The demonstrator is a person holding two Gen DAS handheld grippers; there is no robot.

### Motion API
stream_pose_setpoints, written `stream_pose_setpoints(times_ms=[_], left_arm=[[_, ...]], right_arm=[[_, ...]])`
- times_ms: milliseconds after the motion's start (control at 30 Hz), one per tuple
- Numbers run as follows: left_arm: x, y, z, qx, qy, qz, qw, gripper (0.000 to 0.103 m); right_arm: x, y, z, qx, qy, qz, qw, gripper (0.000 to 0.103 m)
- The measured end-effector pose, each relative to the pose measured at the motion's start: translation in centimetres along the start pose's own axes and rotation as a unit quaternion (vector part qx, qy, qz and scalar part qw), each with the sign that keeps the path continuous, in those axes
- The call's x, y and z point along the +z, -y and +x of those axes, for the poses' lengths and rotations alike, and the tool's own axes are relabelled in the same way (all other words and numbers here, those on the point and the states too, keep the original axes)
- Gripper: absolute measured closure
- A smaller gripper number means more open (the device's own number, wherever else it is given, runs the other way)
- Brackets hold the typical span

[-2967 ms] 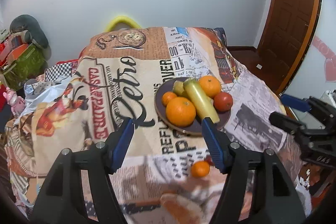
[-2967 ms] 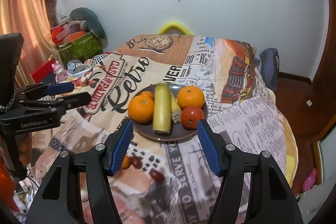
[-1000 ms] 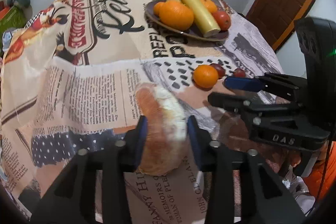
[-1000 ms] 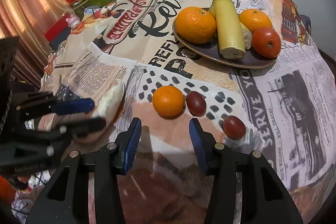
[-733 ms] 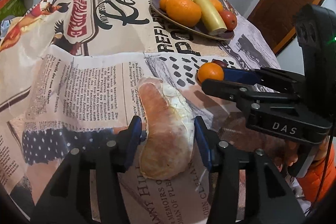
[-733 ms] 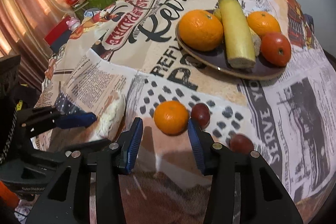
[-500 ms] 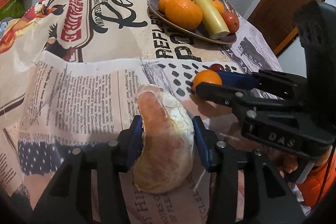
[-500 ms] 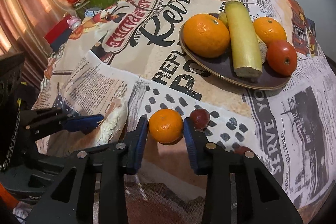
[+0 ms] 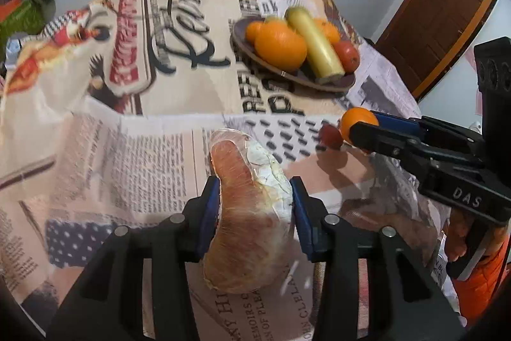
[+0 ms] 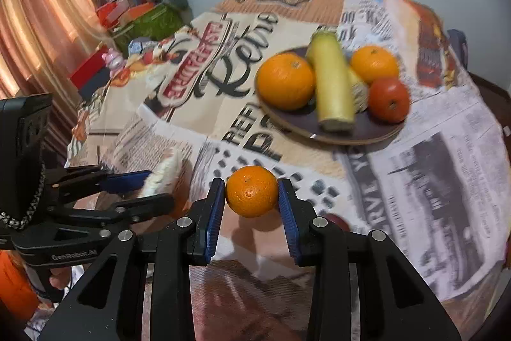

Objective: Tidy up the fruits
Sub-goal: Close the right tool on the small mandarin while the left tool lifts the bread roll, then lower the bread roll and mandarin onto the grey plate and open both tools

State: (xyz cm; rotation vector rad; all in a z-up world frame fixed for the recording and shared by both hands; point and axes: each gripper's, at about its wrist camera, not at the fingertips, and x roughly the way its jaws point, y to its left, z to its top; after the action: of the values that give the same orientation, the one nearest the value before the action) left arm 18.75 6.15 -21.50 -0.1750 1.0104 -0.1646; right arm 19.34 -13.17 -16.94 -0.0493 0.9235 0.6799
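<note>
Right gripper (image 10: 251, 206) jaws just closed on small round orange mandarin (image 10: 251, 191); left gripper (image 9: 255, 206) clamps peeled pinkish pomelo wedge (image 9: 249, 213) — soft wedge may slip or tear, and the crowded dark round plate (image 10: 377, 133) risks roll-offs.

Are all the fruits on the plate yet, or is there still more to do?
Partly done. The plate already holds two oranges, a tomato and a long yellow fruit. Right now the right tool grips a small orange, and the left tool grips a peeled fruit wedge. Neither is on the plate yet. A small dark red fruit still lies on the tablecloth.
</note>
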Motion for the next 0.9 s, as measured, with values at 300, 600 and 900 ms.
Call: stream_pose_setpoints(times_ms=[300,600,900], left_arm=[[2.5,2.5,-3.2,0.018,0.059,0.041,0.9972,0.060],[6.5,4.2,-4.1,0.012,0.100,0.057,0.9932,0.060],[10.9,5.7,-3.3,0.013,0.129,0.076,0.9887,0.060]], right_arm=[[1.6,1.9,-3.3,-0.033,0.049,0.008,0.998,0.071],[3.6,4.7,-5.5,-0.061,0.091,0.024,0.994,0.071],[5.9,6.5,-5.5,-0.073,0.115,0.020,0.990,0.071]])
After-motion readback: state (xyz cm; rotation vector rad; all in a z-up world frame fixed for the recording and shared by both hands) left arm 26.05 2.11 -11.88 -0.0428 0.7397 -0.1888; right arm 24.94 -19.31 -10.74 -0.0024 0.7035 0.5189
